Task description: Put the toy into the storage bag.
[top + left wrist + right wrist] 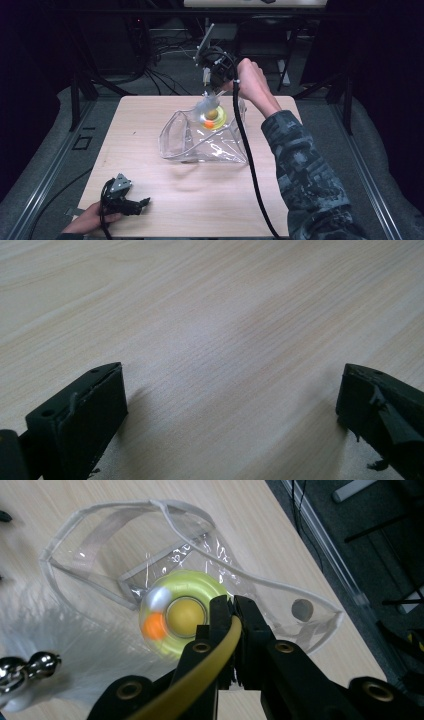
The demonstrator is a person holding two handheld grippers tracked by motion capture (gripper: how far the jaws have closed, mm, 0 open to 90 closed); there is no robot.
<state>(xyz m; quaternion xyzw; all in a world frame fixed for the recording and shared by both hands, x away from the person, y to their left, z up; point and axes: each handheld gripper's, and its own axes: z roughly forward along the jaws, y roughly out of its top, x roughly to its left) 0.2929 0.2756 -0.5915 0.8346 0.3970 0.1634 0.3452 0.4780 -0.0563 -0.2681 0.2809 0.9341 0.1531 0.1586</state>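
Currently the right gripper point(232, 611), fingers clamped on the yellow stick point(200, 680) of a feathered toy point(177, 612), hangs over the clear pouch point(200, 142) on the bench point(200, 200). Lower the toy squarely through the open mouth. The left gripper point(230, 405) rests, fingers apart.

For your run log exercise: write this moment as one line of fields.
right gripper: shut on yellow strap of ring toy, above clear bag | left gripper: open, on table
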